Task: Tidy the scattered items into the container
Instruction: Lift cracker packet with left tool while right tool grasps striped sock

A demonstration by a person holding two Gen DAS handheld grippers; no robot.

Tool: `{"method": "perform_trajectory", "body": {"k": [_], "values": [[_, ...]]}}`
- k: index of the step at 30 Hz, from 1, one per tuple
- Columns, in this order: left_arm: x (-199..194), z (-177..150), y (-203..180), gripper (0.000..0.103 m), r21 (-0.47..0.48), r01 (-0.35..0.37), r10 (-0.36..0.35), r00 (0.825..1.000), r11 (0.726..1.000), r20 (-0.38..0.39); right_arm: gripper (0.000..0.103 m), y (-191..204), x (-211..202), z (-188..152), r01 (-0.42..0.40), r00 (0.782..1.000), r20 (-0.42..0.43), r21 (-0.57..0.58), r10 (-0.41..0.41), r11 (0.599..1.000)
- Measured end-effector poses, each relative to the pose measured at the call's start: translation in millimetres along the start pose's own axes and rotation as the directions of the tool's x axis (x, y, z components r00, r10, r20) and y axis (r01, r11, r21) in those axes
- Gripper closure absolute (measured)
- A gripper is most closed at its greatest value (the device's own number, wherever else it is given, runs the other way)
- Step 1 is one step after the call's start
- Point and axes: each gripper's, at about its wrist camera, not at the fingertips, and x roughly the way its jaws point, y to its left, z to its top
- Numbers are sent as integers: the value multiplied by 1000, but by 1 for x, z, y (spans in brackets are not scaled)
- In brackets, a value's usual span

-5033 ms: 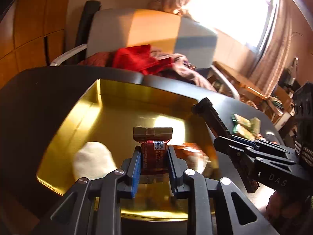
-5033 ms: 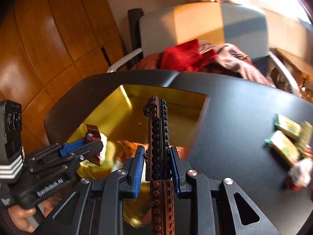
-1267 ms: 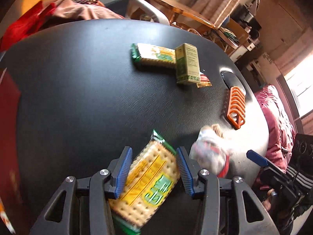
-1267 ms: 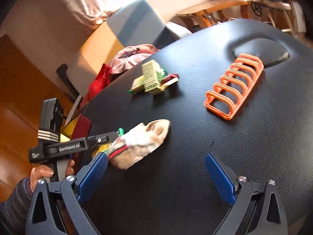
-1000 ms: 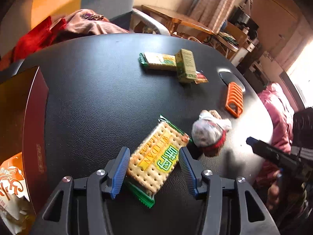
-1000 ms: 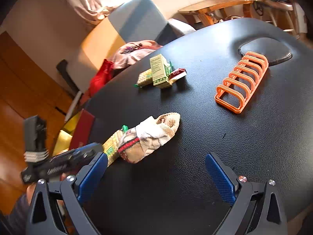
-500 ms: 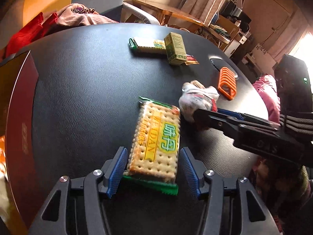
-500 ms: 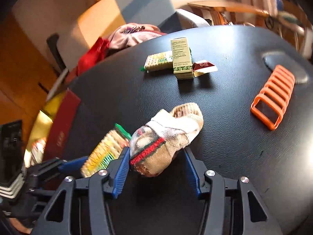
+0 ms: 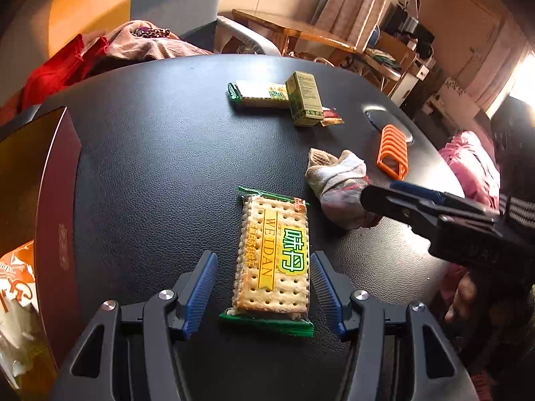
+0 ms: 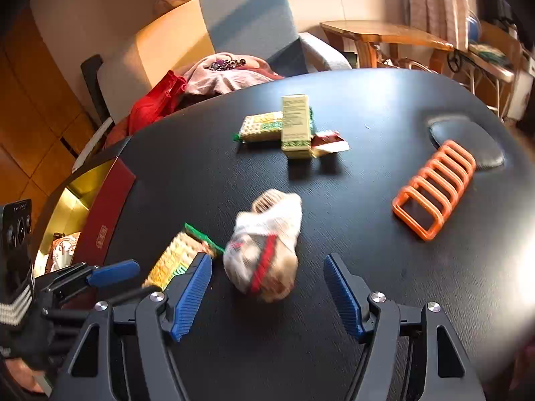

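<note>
A packet of crackers (image 9: 274, 257) lies flat on the black table (image 9: 160, 153), between the blue pads of my left gripper (image 9: 264, 287). Its jaws are opening, with a clear gap on the left side. A rolled white sock with a red stripe (image 10: 264, 260) rests between the pads of my right gripper (image 10: 267, 295), blurred. Those jaws are opening too, with neither pad touching the sock. The red box with a gold inside (image 10: 107, 200) stands at the table's left edge. In the left wrist view the right gripper's fingers (image 9: 401, 205) reach the sock (image 9: 337, 183).
At the back lie another cracker packet (image 10: 264, 127), a green-yellow carton (image 10: 296, 125) and a red sachet (image 10: 329, 143). An orange rack (image 10: 434, 188) lies on the right. An orange snack bag (image 9: 16, 284) lies in the box. Behind the table, a chair holds clothes (image 10: 220, 73).
The right gripper came in over the sock, narrowed around it, then widened again. The cracker packet has turned straight between the left pads, which stand a little wider.
</note>
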Motion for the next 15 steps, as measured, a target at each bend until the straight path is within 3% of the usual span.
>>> {"method": "perform_trajectory", "body": {"k": [10, 14, 15], "values": [[19, 6, -9, 44, 40, -47, 48, 998, 998, -30, 38, 4, 31, 7, 2, 997, -80, -3, -2, 1000], [23, 5, -10, 44, 38, -75, 76, 996, 996, -35, 61, 2, 34, 3, 16, 997, -78, -33, -19, 999], [22, 4, -9, 45, 34, -81, 82, 996, 996, -28, 63, 2, 35, 2, 20, 997, -77, -41, -23, 999]]}}
